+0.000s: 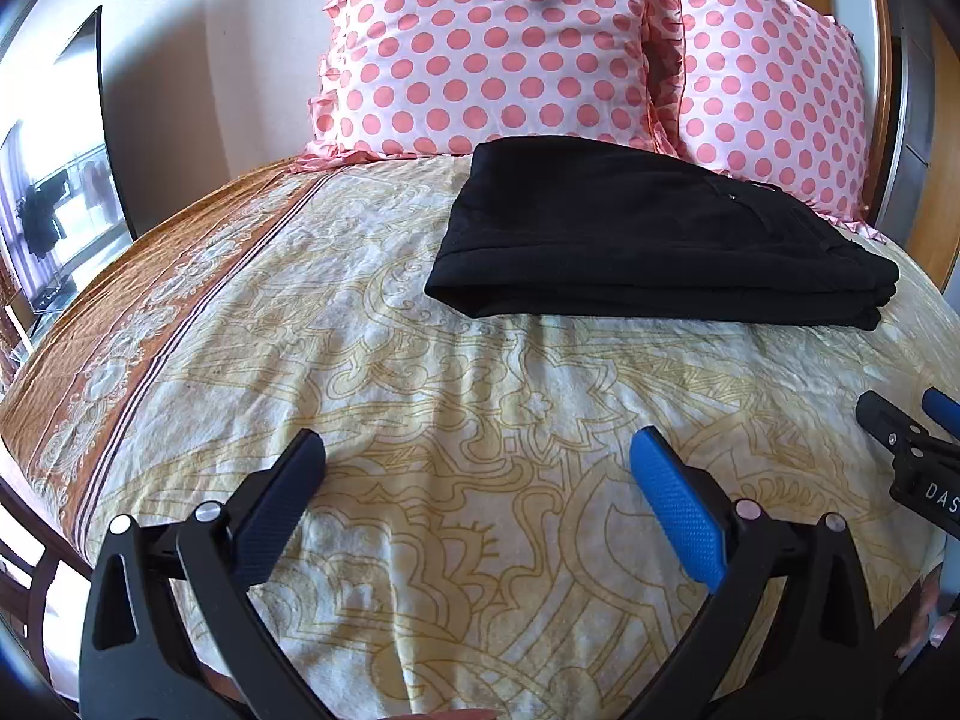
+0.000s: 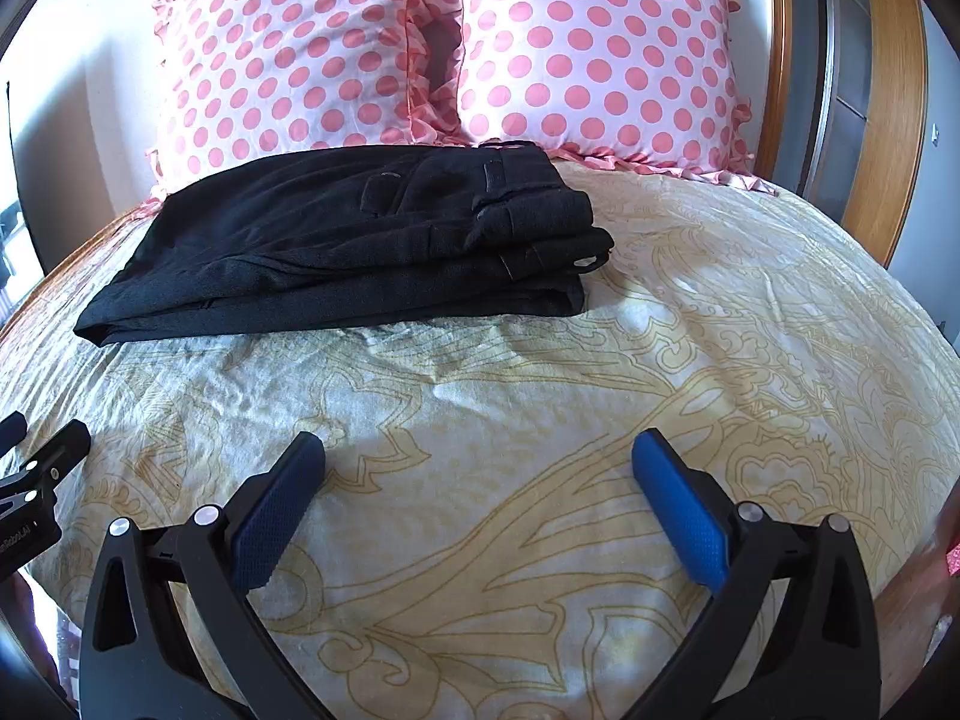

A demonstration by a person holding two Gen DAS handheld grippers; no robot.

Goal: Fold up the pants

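Note:
Black pants (image 1: 654, 234) lie folded in a compact stack on the bed, just in front of the pillows; the right wrist view shows the pants (image 2: 354, 246) with waistband and a button at their right end. My left gripper (image 1: 477, 450) hovers open over the bedspread, well short of the pants, nothing between its blue pads. My right gripper (image 2: 478, 450) is open too and empty, also nearer than the pants. The right gripper (image 1: 906, 420) shows at the left view's right edge; the left gripper (image 2: 36, 450) shows at the right view's left edge.
Two pink polka-dot pillows (image 1: 492, 48) (image 2: 594, 54) lean at the head of the bed. The bedspread (image 1: 420, 396) is cream with a yellow pattern and a brown border on the left. A wooden headboard (image 2: 888, 120) rises at the right; a mirror (image 1: 54, 180) stands left.

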